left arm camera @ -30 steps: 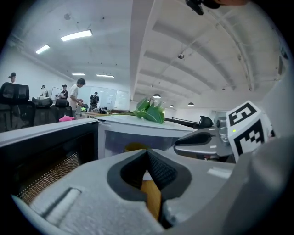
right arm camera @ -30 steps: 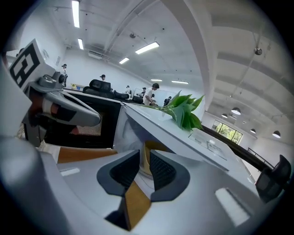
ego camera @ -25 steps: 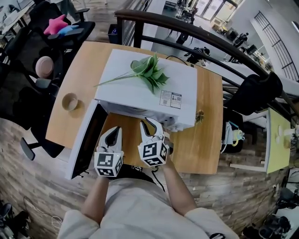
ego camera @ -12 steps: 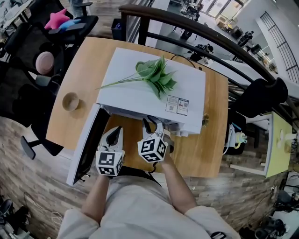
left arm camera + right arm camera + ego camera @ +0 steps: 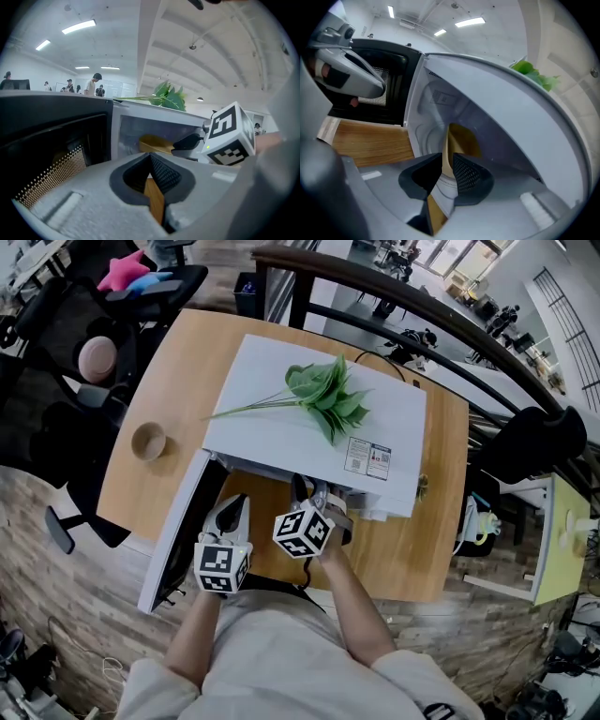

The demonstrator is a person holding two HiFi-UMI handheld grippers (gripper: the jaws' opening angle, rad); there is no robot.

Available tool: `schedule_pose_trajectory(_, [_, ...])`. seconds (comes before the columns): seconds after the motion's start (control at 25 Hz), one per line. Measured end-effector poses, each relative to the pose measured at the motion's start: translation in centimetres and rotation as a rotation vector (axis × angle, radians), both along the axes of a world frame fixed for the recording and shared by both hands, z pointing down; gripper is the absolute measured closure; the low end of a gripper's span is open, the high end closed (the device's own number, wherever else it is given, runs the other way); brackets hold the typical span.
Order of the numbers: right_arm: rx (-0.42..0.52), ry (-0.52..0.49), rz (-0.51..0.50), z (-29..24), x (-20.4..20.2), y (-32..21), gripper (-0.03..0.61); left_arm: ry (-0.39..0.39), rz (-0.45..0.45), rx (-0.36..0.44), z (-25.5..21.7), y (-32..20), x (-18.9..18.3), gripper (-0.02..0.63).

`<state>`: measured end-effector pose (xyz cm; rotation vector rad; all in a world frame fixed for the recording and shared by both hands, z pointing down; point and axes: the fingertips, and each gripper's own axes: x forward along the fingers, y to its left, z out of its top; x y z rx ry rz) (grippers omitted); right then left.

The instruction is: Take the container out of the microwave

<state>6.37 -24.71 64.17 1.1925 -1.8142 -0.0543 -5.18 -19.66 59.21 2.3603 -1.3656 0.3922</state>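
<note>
- The microwave [image 5: 309,442] stands on the table [image 5: 412,549]. Its door [image 5: 178,526] is swung wide open at the microwave's left, so the cavity front is open for access.
- The container [image 5: 461,138], tan and thin-walled, sits inside the microwave cavity.
- The right gripper [image 5: 446,164] reaches into the cavity, rolled sideways so that its jaws straddle the container's wall. The jaws are drawn in on the rim and appear clamped on it.
- The left gripper [image 5: 150,159] is in front of the microwave, beside the door. Its jaws are together and hold nothing; it is probably held back to keep the opening clear.
- A leafy sprig [image 5: 328,399] lies on top of the microwave and plays no part in the task.
- Judgement: a one-sided rim grip may let the container tilt, so it should be drawn out level.
</note>
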Motion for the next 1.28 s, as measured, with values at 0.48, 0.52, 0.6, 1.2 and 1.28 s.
schedule_pose_trajectory(0.48, [-0.034, 0.124, 0.001, 1.4, 0.0, -1.8, 0.474, 0.015, 0.001, -0.009, -0.1, -0.1, -0.4, 0.611])
schedule_pose_trajectory(0.52, [-0.040, 0.130, 0.003, 1.6, 0.1, -2.0, 0.474, 0.016, 0.004, -0.008, 0.0, -0.1, -0.4, 0.611])
schedule_pose_trajectory(0.6, [-0.047, 0.146, 0.001, 1.9, 0.1, -2.3, 0.474, 0.017, 0.007, -0.009, 0.0, -0.1, -0.4, 0.611])
schedule_pose_trajectory(1.2, [-0.133, 0.220, -0.024, 4.2, 0.3, -2.7, 0.472, 0.036, 0.016, -0.021, 0.2, 0.5, -0.6, 0.611])
schedule_pose_trajectory(1.28, [-0.141, 0.219, -0.024, 4.3, 0.3, -2.6, 0.472, 0.035, 0.014, -0.021, 0.1, 0.6, -0.7, 0.611])
